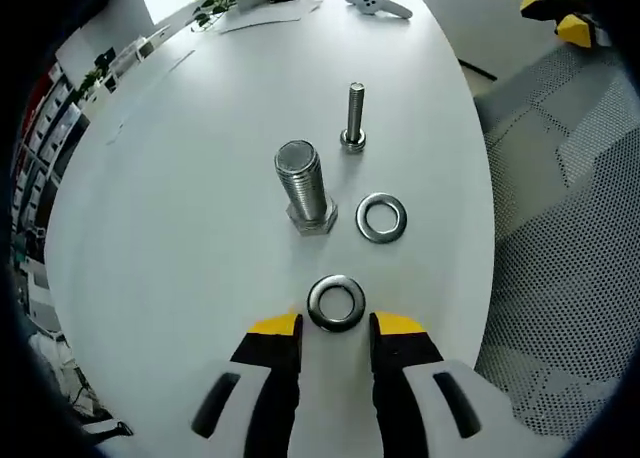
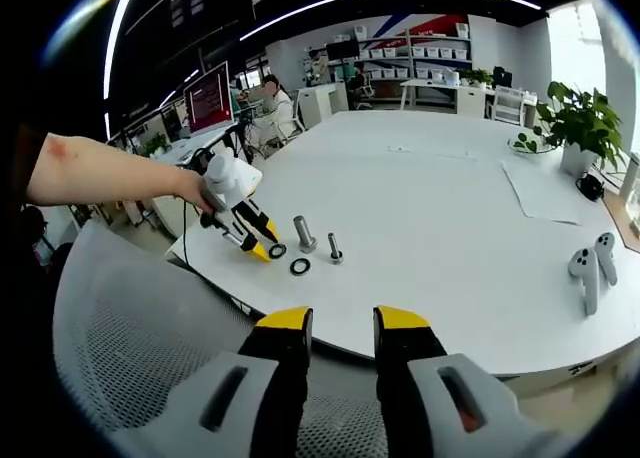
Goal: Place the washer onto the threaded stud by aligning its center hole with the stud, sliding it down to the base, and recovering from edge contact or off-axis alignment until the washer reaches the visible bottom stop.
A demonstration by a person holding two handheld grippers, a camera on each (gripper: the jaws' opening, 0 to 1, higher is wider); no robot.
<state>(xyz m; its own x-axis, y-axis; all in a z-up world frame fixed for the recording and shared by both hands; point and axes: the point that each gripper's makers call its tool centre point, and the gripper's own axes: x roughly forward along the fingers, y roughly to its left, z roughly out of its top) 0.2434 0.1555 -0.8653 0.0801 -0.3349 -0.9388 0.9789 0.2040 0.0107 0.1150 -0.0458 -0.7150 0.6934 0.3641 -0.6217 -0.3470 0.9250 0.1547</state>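
Note:
A thick threaded stud [image 1: 305,188] stands on its hex head on the white table [image 1: 180,208]. A thinner stud [image 1: 354,118] stands behind it. One washer [image 1: 381,218] lies flat to the right of the thick stud. Another washer [image 1: 336,303] lies flat between the yellow tips of my left gripper [image 1: 336,328], which is open around it. In the right gripper view a hand holds the left gripper [image 2: 268,250] at the table's near edge, by the washer [image 2: 277,250], thick stud [image 2: 304,233] and thin stud [image 2: 335,248]. My right gripper [image 2: 342,323] is open and empty, well back over a chair.
A grey mesh chair [image 2: 150,368] stands between my right gripper and the table, and its mesh [image 1: 560,208] lies past the table's right edge. White controllers [image 2: 590,268] and a potted plant [image 2: 580,128] sit at the far side. A person sits at a desk [image 2: 270,103] beyond.

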